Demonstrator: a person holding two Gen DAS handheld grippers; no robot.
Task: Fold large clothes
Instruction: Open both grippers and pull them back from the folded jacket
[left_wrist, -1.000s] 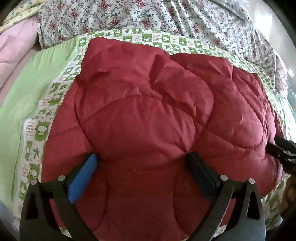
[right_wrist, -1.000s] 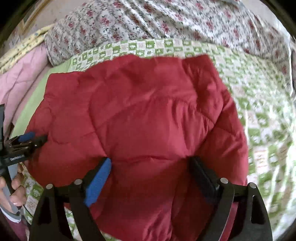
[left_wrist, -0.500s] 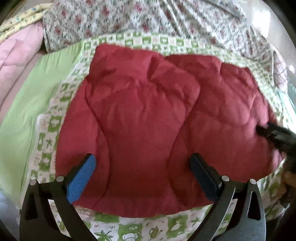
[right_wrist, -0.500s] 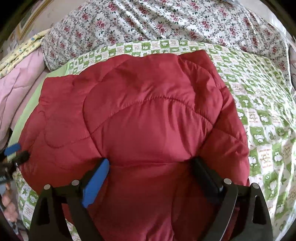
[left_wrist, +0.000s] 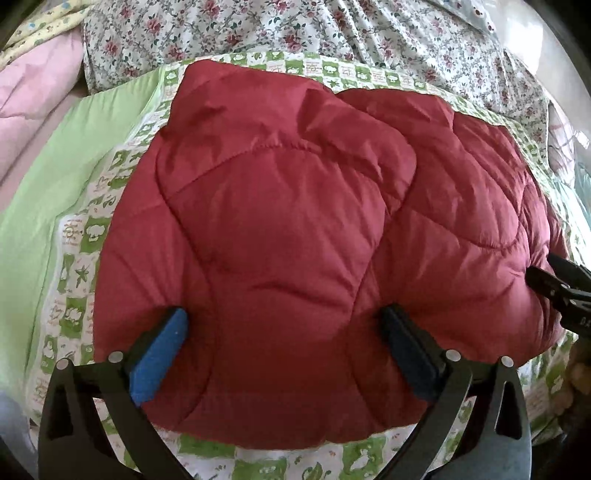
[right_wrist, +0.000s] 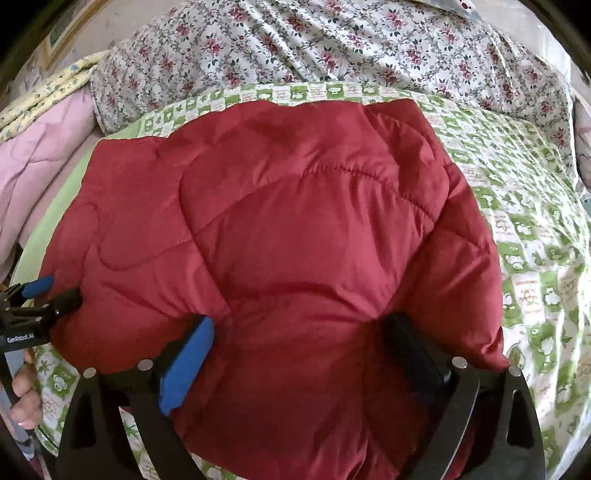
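One puffy red jacket (left_wrist: 295, 236) lay folded on the green checked sheet (left_wrist: 74, 236) of the bed. Both tools, left tool (left_wrist: 284, 325) and right tool (right_wrist: 299, 332), stood wide, pressing its near edge. Bare sheet showed on the right.

The quilted jacket (left_wrist: 295, 236) is dark red. Under it the sheet (right_wrist: 524, 229) shows green-and-white checks with small pictures. The cover (right_wrist: 332, 44) has red roses on white; the blanket (left_wrist: 33, 81) is pink.

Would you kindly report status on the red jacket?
Both tongs, left and right, open, pressed into red jacket. Jacket bunched on green checked sheet. No obstruction.
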